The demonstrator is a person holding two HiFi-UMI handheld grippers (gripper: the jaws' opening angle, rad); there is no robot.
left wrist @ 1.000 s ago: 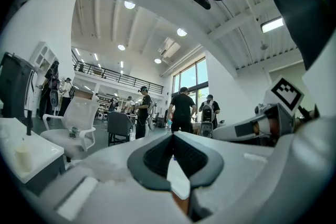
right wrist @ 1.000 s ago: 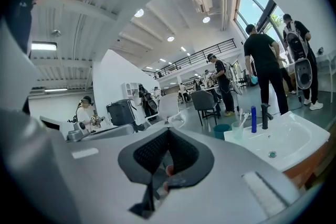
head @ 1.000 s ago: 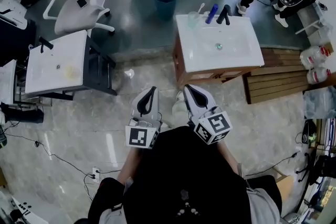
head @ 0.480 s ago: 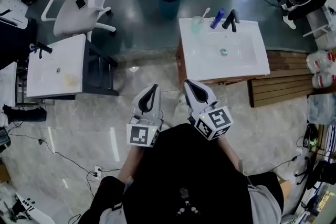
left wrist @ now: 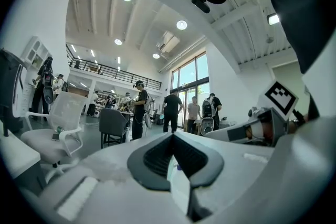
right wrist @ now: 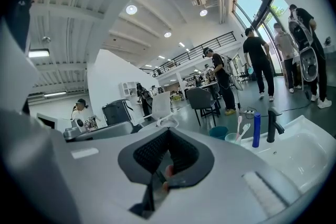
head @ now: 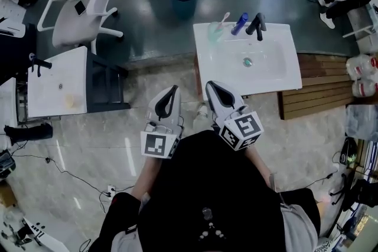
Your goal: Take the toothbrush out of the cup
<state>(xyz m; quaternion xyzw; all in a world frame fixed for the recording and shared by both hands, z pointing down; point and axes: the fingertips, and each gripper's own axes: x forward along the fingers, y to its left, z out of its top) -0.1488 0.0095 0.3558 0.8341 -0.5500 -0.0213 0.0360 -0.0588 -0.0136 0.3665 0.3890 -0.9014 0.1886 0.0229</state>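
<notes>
Standing short of the sink, the left gripper and right gripper are both clenched, empty. The toothbrush sits in the cup at the sink's far-left corner. Likely the approach step; next, 1 gripper must open around its handle.

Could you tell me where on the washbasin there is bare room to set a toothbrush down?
On the washbasin, the front rim and the back corner right of the tap are bare, as is the bowl around the drain. The back left is crowded: the cup with the toothbrush, a blue bottle and the tap stand in a row.
</notes>
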